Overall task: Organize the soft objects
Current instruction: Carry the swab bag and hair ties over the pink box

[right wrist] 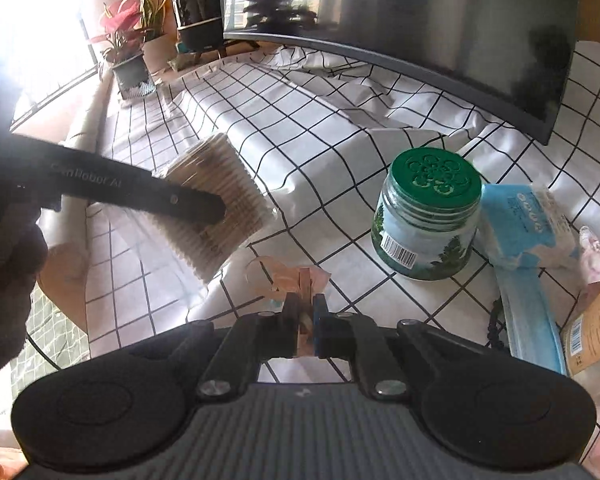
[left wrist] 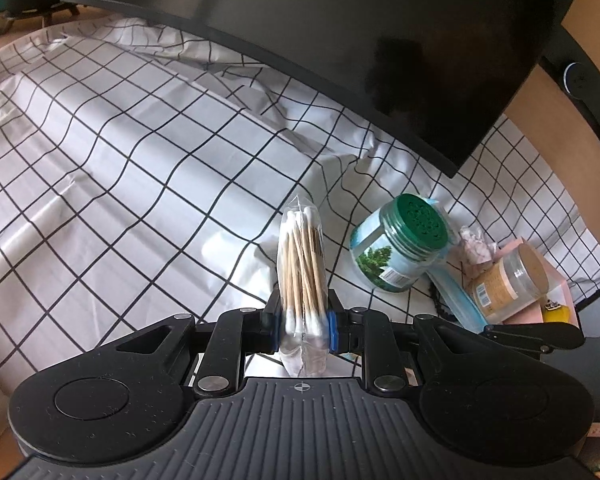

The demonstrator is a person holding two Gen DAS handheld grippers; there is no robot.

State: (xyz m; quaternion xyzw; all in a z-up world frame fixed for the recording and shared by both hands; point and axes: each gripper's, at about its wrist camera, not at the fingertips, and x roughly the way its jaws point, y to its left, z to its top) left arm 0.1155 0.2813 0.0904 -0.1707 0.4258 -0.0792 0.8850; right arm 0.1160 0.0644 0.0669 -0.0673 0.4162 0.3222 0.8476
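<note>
My left gripper (left wrist: 303,326) is shut on a clear bag of cotton swabs (left wrist: 302,256) and holds it upright above the checked tablecloth (left wrist: 120,160). The same bag of cotton swabs (right wrist: 220,208) shows in the right wrist view, held by the left gripper (right wrist: 204,204) above the cloth at the left. My right gripper (right wrist: 303,316) is shut on a thin pinkish, peach-coloured flat piece (right wrist: 305,280) that sticks up between its jaws; I cannot tell what it is.
A green-lidded glass jar (right wrist: 428,220) stands on the cloth, with a blue tissue pack (right wrist: 528,224) and a blue face mask (right wrist: 532,320) to its right. A clear jar (left wrist: 508,280) lies on a pink box. A dark monitor (right wrist: 440,32) overhangs the back. Potted plants (right wrist: 132,52) stand far left.
</note>
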